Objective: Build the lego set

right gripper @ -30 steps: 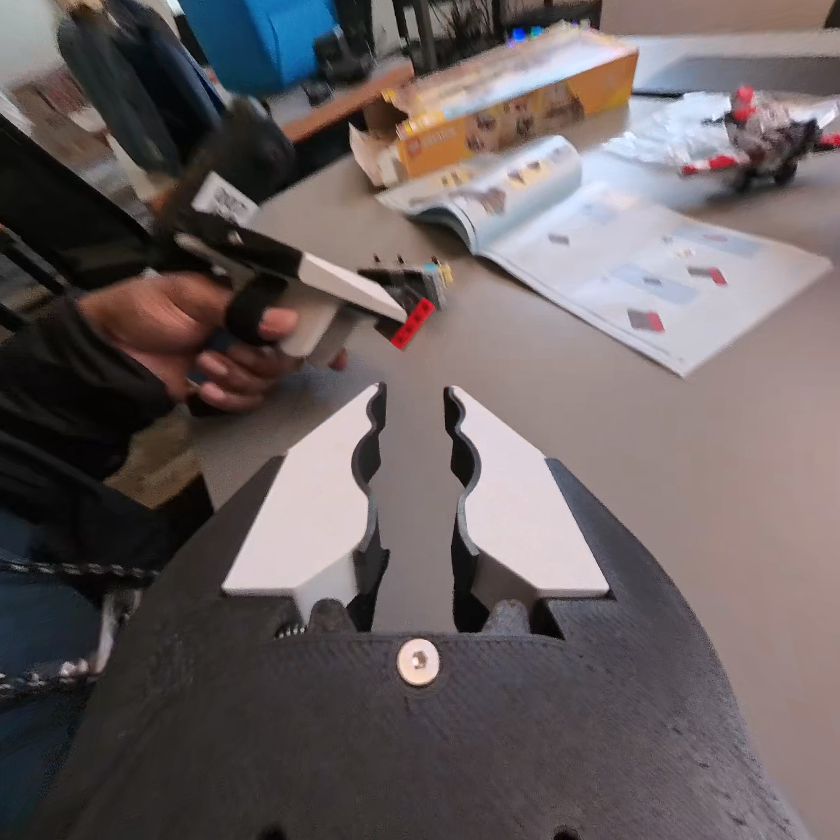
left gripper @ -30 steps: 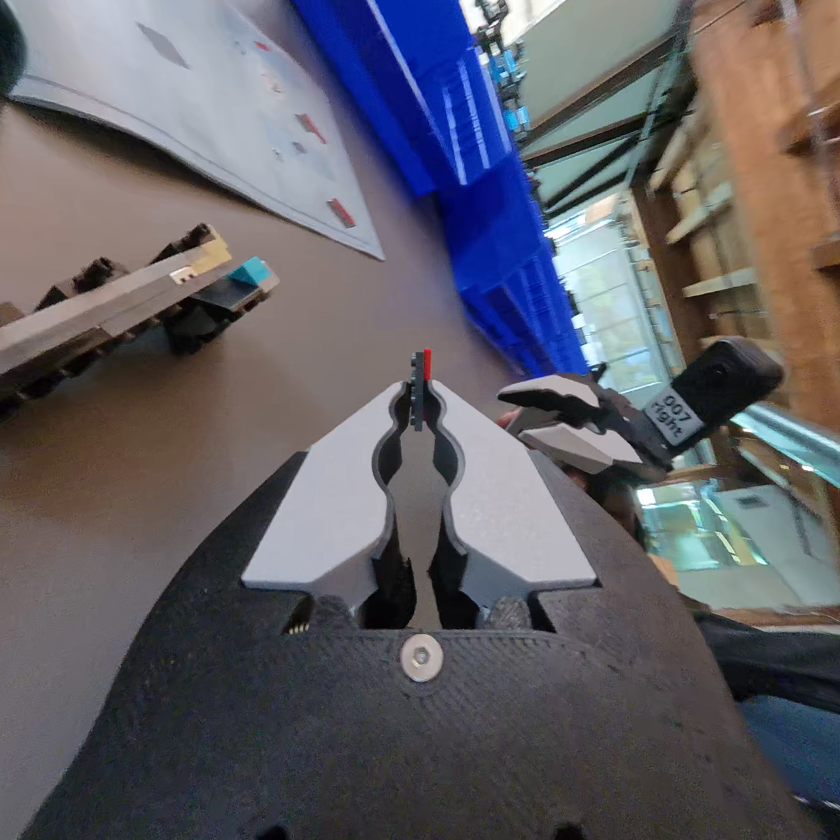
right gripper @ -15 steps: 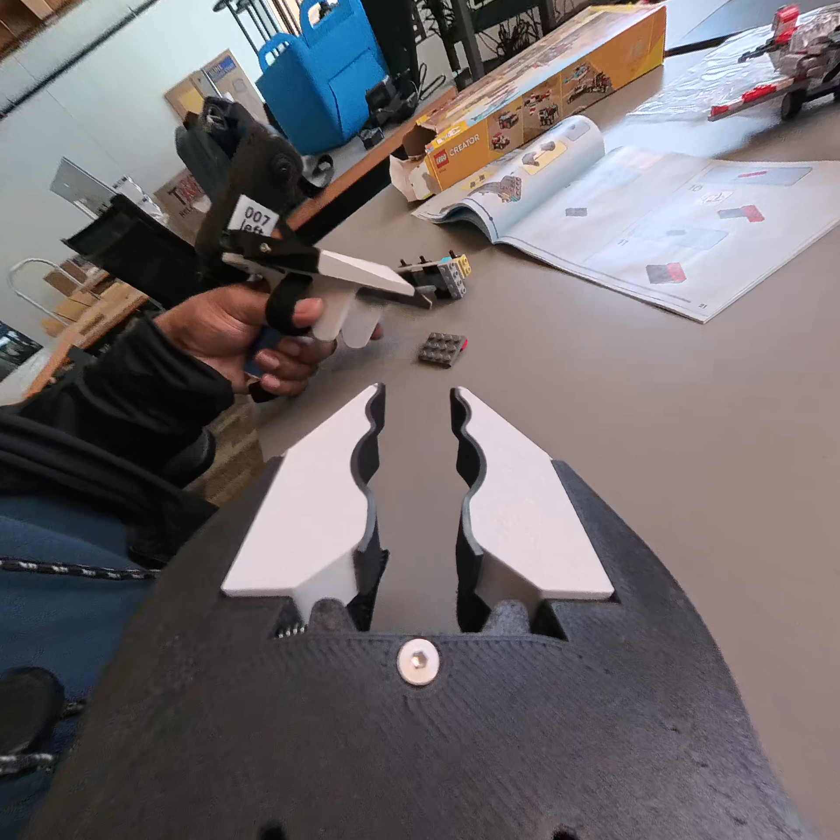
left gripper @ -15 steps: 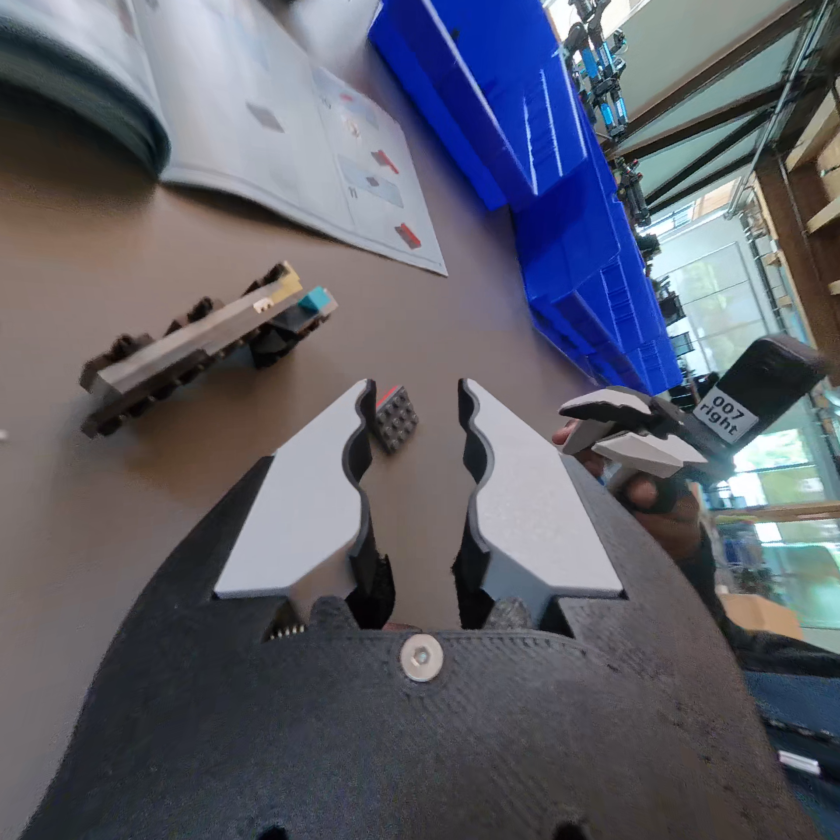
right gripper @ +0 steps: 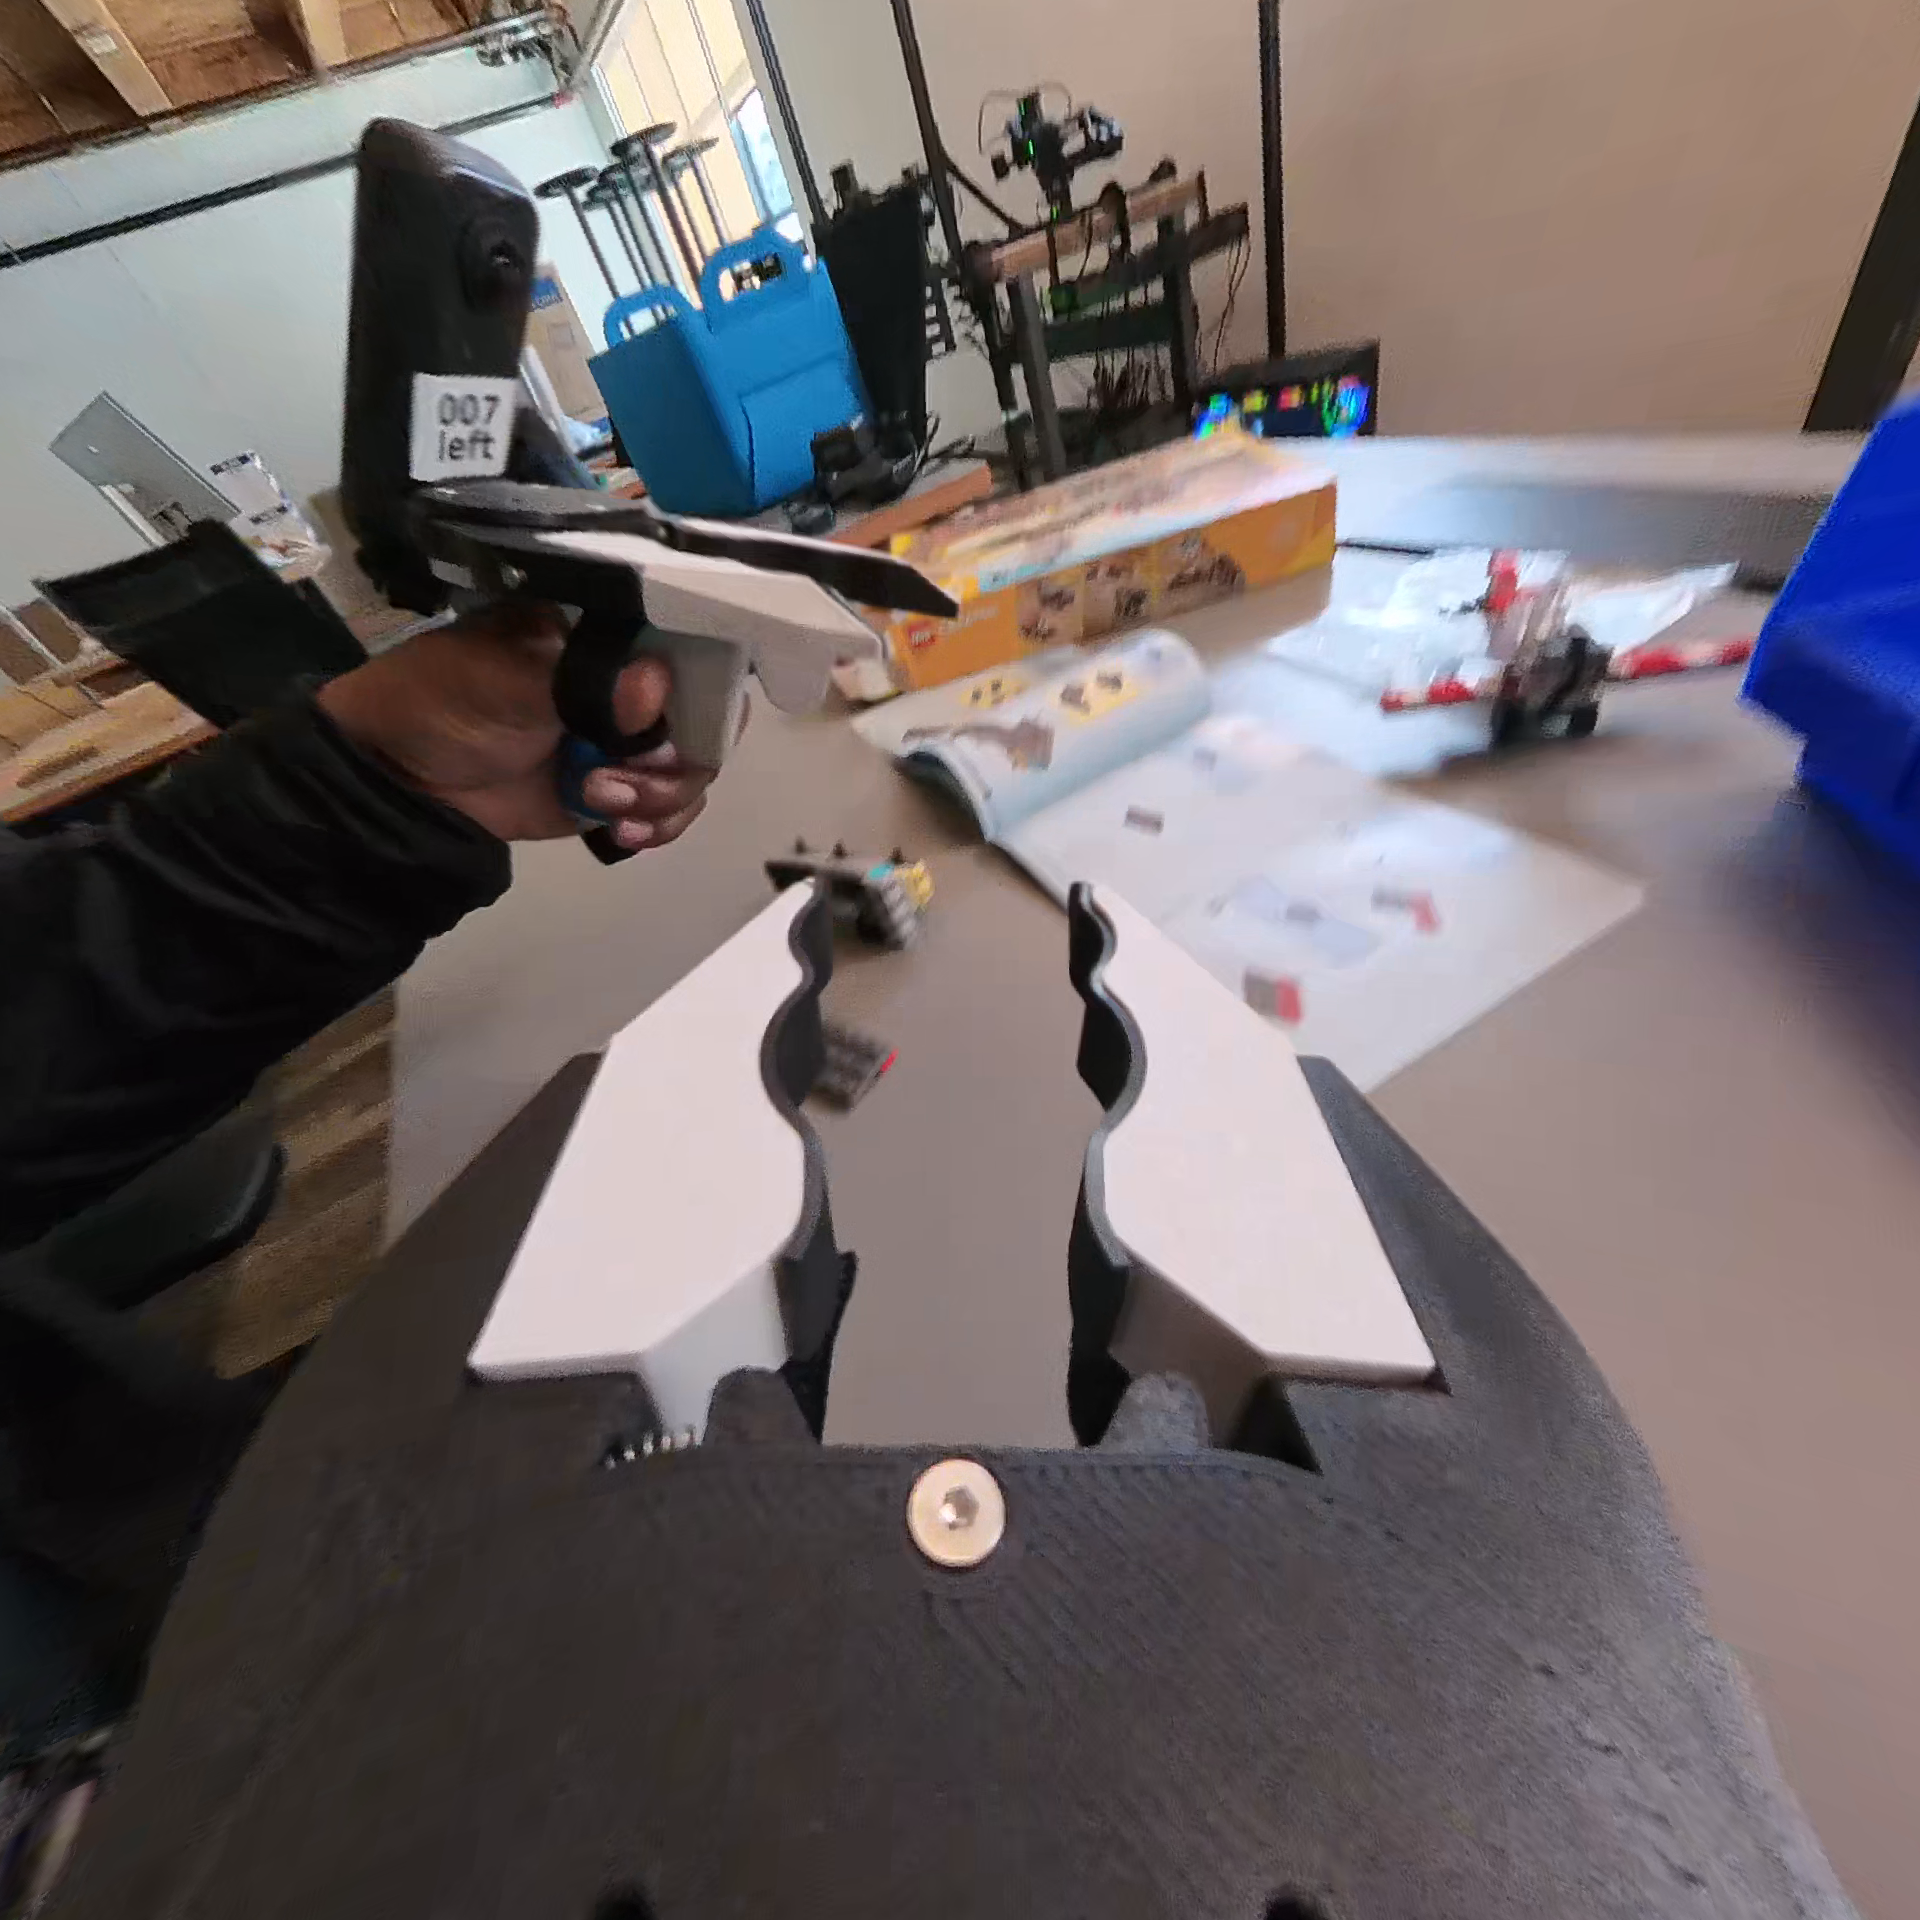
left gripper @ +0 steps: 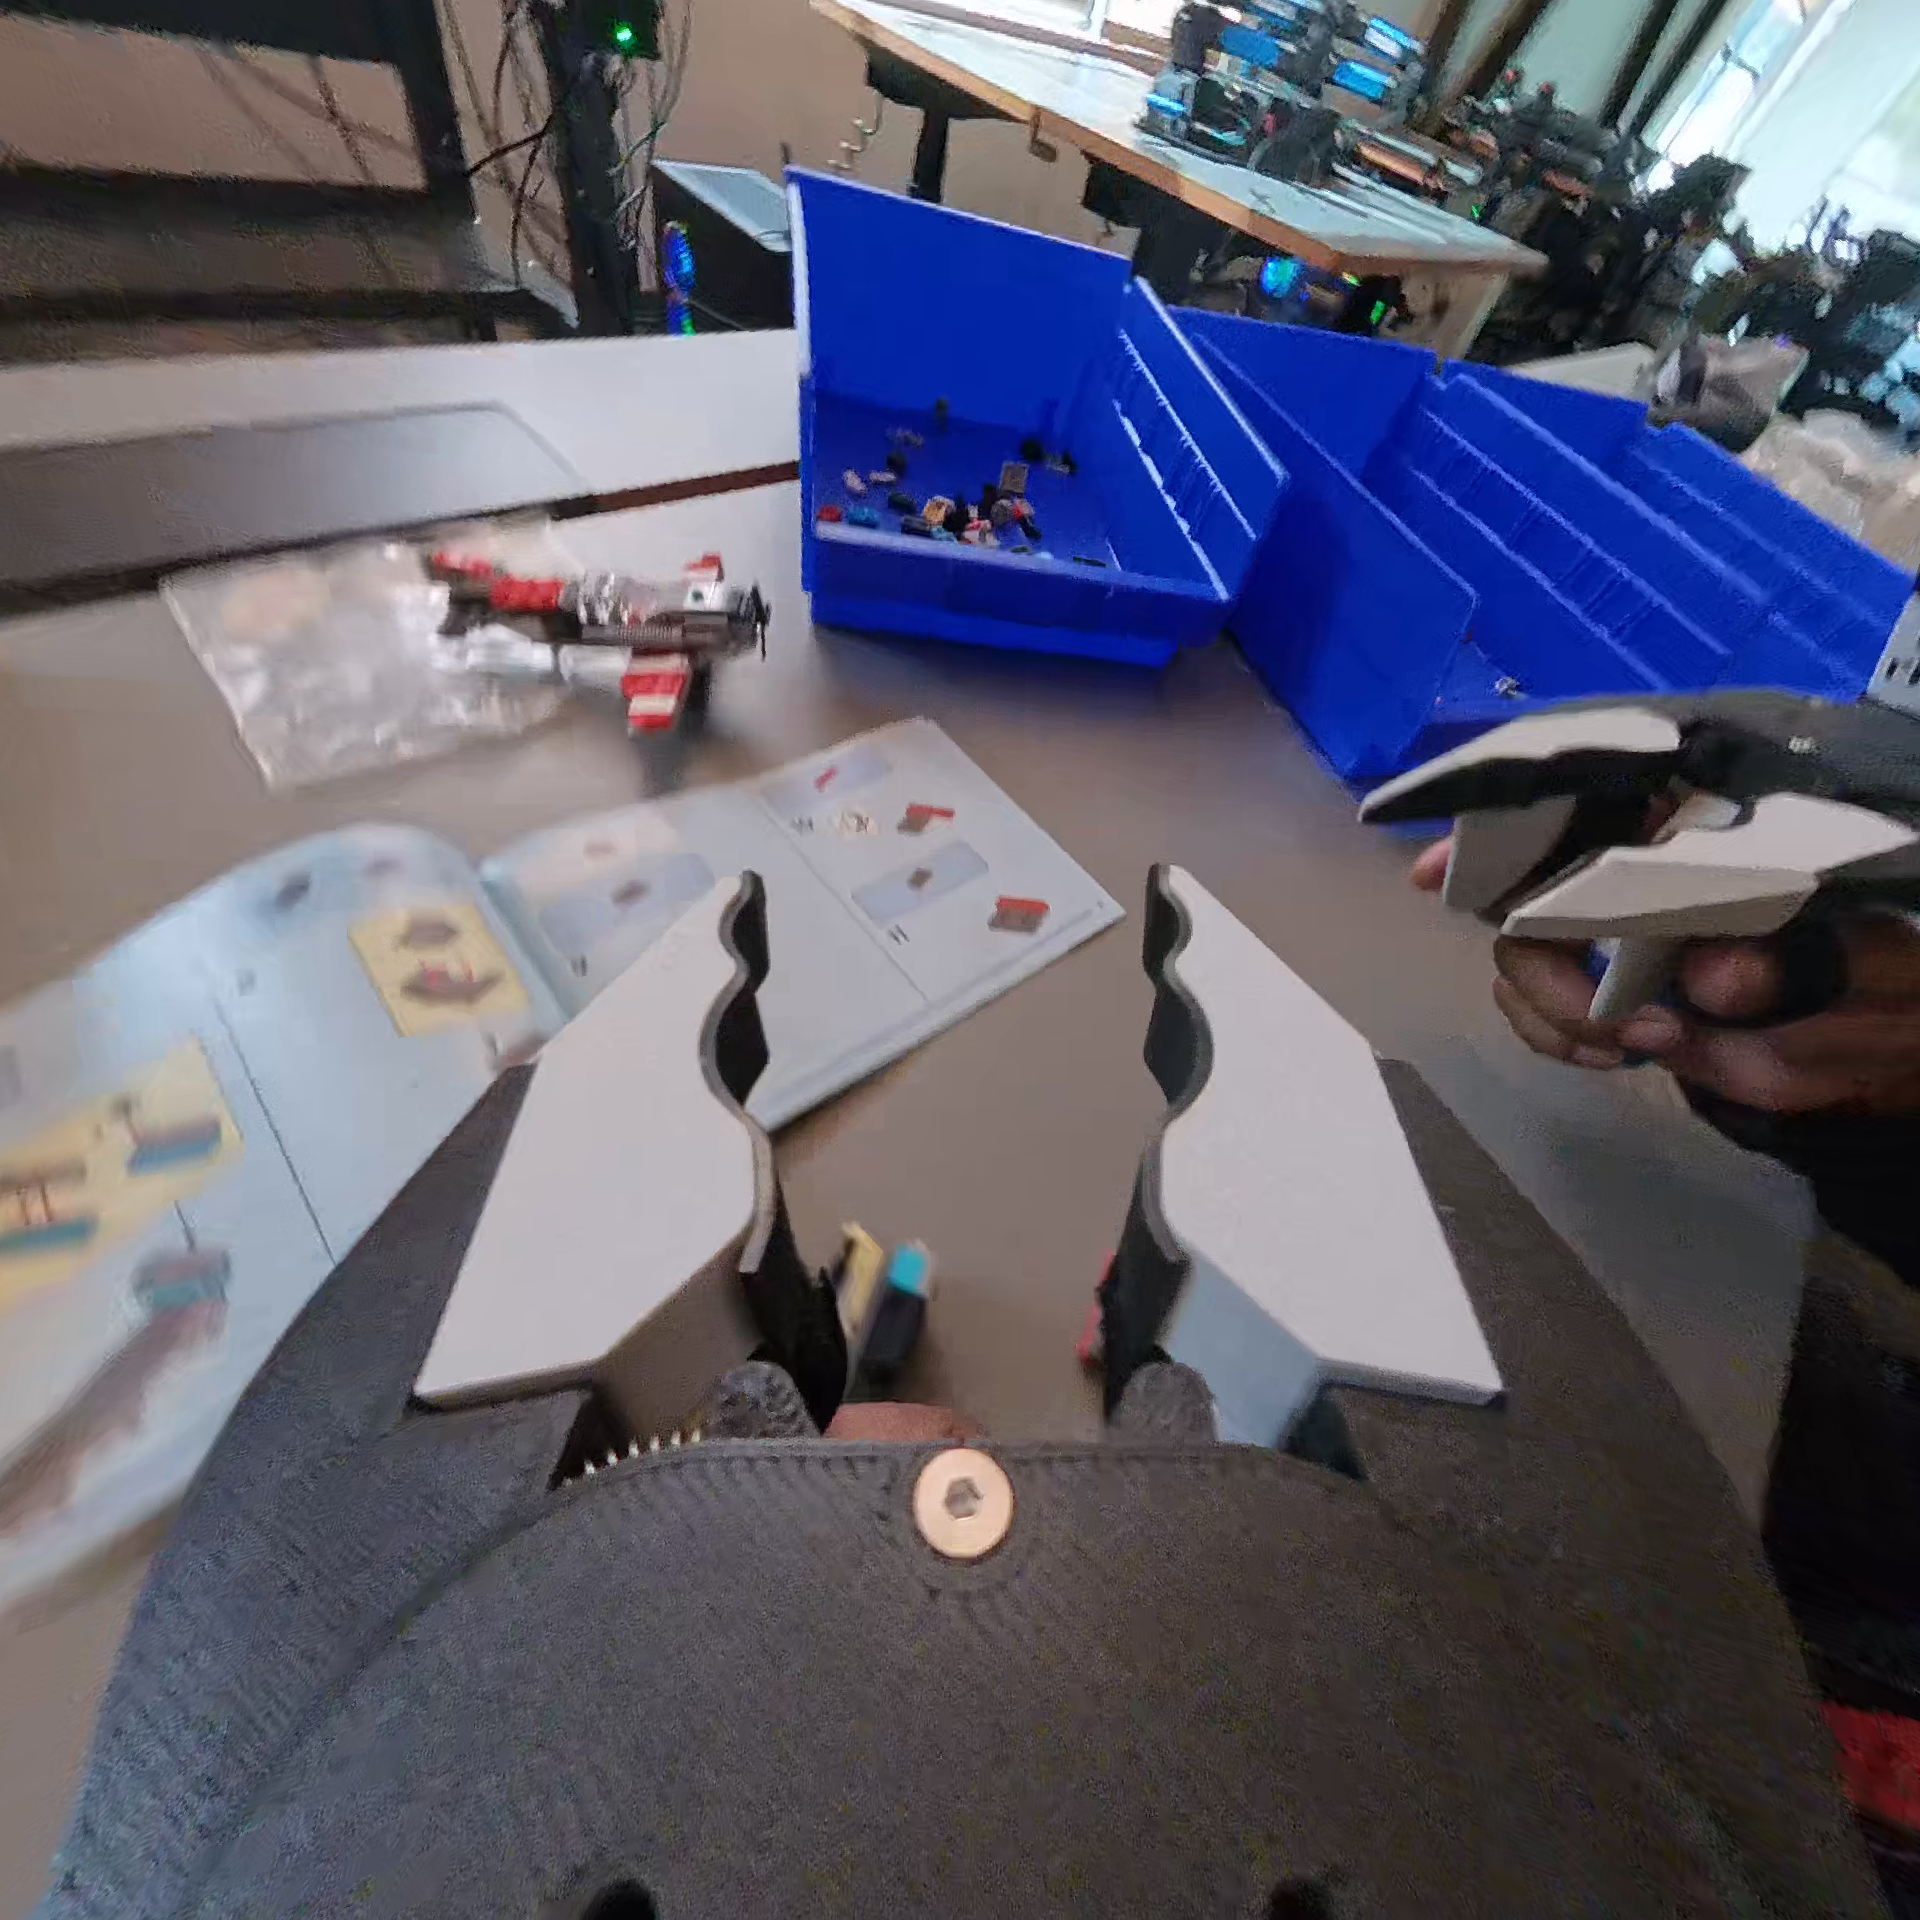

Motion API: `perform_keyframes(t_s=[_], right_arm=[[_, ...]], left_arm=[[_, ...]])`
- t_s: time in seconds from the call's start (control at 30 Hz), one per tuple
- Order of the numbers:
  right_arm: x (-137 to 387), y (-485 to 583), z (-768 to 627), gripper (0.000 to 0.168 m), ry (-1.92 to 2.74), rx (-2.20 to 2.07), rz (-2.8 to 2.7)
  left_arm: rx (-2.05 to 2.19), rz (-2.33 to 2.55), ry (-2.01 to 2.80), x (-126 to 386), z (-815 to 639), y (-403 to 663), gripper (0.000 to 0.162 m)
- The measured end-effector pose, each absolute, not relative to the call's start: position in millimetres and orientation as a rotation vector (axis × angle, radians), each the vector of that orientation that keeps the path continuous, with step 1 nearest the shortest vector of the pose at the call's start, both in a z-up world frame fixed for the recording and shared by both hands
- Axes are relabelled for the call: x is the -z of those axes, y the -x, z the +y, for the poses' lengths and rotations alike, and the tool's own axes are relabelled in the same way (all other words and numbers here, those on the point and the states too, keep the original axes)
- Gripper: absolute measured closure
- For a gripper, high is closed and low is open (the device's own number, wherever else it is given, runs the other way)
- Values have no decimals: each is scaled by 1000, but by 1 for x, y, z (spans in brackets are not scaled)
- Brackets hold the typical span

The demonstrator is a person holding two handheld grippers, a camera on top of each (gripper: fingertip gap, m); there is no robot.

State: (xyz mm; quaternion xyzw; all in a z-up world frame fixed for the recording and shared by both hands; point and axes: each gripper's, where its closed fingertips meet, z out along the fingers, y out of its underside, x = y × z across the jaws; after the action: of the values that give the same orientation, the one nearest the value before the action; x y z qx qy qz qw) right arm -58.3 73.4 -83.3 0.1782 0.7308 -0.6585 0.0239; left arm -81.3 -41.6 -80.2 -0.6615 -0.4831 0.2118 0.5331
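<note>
My left gripper point(left gripper: 951, 894) is open wide and empty, held above the table. Beneath it lies a small dark lego assembly point(left gripper: 878, 1309) with yellow and teal ends. A red edge point(left gripper: 1089, 1325) of the dark grey plate peeks out beside my right finger. In the right wrist view my right gripper point(right gripper: 940, 904) is open and empty above the table. The dark grey plate with a red edge point(right gripper: 852, 1070) lies flat near its left finger, and the assembly point(right gripper: 862, 894) lies just beyond. The left gripper point(right gripper: 914, 629) is raised at the left, in a hand.
An open instruction booklet point(left gripper: 883, 862) lies ahead. A finished red and grey plane point(left gripper: 613, 613) sits on a plastic bag. A blue bin point(left gripper: 997, 582) holds several loose pieces, with more blue bins to its right. A lego box point(right gripper: 1122, 561) lies behind the booklet. The right gripper point(left gripper: 1439, 868) is at the right.
My left gripper let go of the dark plate with the red piece, which now lies on the table. It then opened wider, rose and turned level. My right gripper opened a little wider.
</note>
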Motion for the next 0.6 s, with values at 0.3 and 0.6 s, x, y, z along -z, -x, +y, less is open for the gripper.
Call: perform_keyframes(t_s=[0.3,0.6], right_arm=[[89,142,58,122,-600,2180,2407],[88,151,76,125,-685,2226,2159]], left_arm=[[-352,-770,2088,94,-1,171,82],[-128,-539,2459,167,57,203,85]])
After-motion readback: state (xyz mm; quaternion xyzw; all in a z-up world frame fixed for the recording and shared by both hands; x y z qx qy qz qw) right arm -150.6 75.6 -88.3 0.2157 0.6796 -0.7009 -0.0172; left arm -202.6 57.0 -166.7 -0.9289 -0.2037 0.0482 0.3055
